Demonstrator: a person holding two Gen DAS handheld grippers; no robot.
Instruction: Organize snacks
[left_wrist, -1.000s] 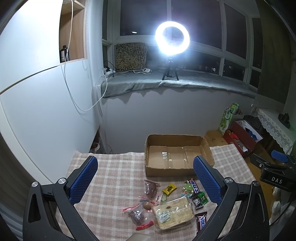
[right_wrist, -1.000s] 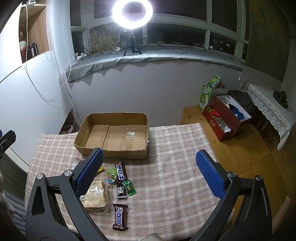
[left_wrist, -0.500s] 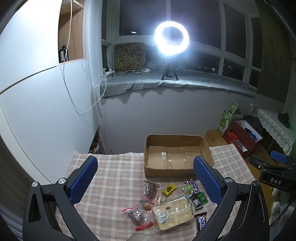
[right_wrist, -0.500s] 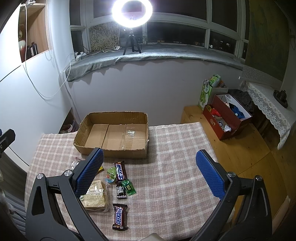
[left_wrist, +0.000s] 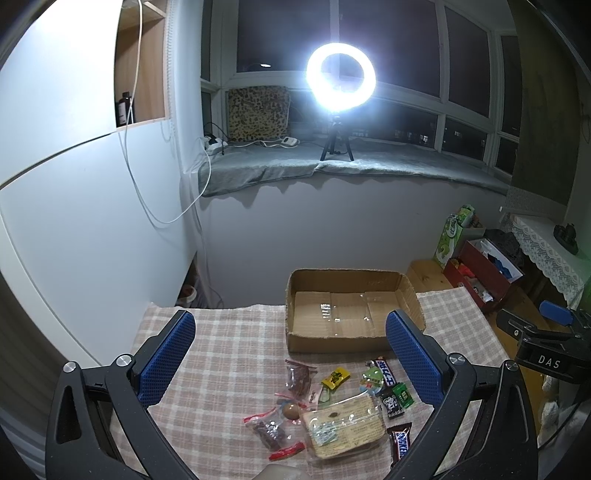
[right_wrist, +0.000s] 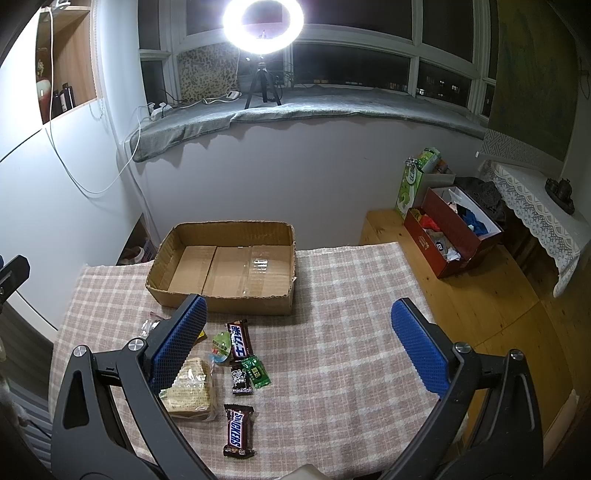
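Note:
A shallow cardboard box with a bare floor stands at the far side of the checked tablecloth. In front of it lie several snacks: a wrapped sandwich, a Snickers bar, a second chocolate bar, a green packet, a yellow sweet and red-sealed bags of dried fruit. My left gripper hangs open above the snacks. My right gripper is open above the cloth, right of the snacks.
The right gripper's body shows at the right edge of the left wrist view. Past the table's right edge are a wooden floor, a red box of clutter and a green carton. A ring light stands on the windowsill.
Both views have shifted only slightly; the grippers stay open and high above the table. No snack has moved.

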